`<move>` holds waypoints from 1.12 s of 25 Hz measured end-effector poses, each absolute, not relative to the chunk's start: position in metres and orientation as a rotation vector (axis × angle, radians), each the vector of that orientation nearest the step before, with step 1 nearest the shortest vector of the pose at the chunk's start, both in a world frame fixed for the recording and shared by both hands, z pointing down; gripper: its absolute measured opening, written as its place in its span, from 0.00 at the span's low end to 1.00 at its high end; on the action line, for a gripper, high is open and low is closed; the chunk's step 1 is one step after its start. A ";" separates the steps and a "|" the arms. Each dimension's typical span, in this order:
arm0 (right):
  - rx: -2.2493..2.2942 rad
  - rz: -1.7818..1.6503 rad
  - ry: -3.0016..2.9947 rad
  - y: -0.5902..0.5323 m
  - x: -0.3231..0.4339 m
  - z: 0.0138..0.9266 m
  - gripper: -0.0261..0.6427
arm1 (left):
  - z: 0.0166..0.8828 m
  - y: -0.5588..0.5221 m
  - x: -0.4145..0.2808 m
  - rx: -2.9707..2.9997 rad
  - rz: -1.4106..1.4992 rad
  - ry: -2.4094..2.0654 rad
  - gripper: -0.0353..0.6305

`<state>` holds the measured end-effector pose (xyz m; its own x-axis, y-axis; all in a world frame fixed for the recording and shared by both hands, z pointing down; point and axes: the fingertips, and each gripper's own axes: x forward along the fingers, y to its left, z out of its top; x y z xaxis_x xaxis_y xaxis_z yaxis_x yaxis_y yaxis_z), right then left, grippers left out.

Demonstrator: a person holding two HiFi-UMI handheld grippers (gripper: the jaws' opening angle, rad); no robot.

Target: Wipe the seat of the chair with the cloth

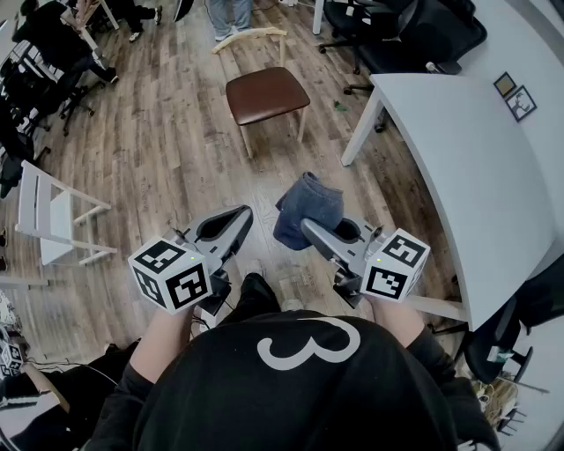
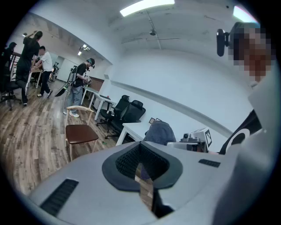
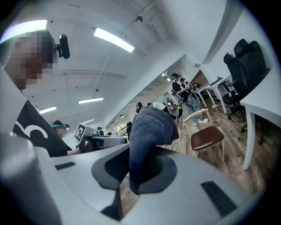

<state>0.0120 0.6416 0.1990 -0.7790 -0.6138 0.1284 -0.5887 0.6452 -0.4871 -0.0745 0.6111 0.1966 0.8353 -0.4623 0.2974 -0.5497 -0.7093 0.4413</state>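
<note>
My left tongs (image 1: 236,218) sit closed on nothing. My right tongs (image 1: 315,232) clamp one end of the blue-grey fleecy cloth (image 1: 307,204), which bunches up beyond the jaws. The brown padded seat (image 1: 266,93) of the pale wooden chair (image 1: 249,35) stands well ahead on the plank floor (image 1: 176,167). I judge I should step close first, then lay the cloth flat on the seat before sweeping.

Every view (head's steeply downward) shares the chair (image 1: 266,94).

Wood-plank floor (image 1: 167,167) throughout. White table (image 1: 458,167) right of the right gripper (image 1: 328,232); white chair (image 1: 53,220) left of the left gripper (image 1: 233,218). Black office chairs (image 1: 397,31) ahead; ceiling strip light (image 2: 147,6).
</note>
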 end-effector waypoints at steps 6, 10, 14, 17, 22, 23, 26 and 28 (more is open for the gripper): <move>-1.065 -0.809 2.813 0.605 -0.009 0.201 0.11 | 0.201 0.571 -0.090 2.493 0.226 -0.707 0.07; -1.107 -0.785 2.813 0.575 -0.020 0.192 0.11 | 0.192 0.543 -0.100 2.535 0.221 -0.676 0.07; -1.156 -0.764 2.799 0.541 -0.034 0.182 0.11 | 0.188 0.510 -0.118 2.550 0.214 -0.655 0.07; -1.186 -0.748 2.817 0.518 -0.049 0.177 0.11 | 0.184 0.486 -0.133 2.562 0.203 -0.631 0.07; -1.221 -0.715 2.826 0.482 -0.066 0.174 0.11 | 0.182 0.448 -0.152 2.575 0.179 -0.609 0.07; -1.225 -0.715 2.826 0.476 -0.070 0.174 0.11 | 0.183 0.442 -0.157 2.580 0.178 -0.609 0.07; -1.230 -0.728 2.828 0.463 -0.082 0.177 0.11 | 0.183 0.428 -0.170 2.597 0.176 -0.613 0.07; -1.235 -0.743 2.821 0.455 -0.083 0.179 0.11 | 0.182 0.421 -0.173 2.603 0.172 -0.613 0.07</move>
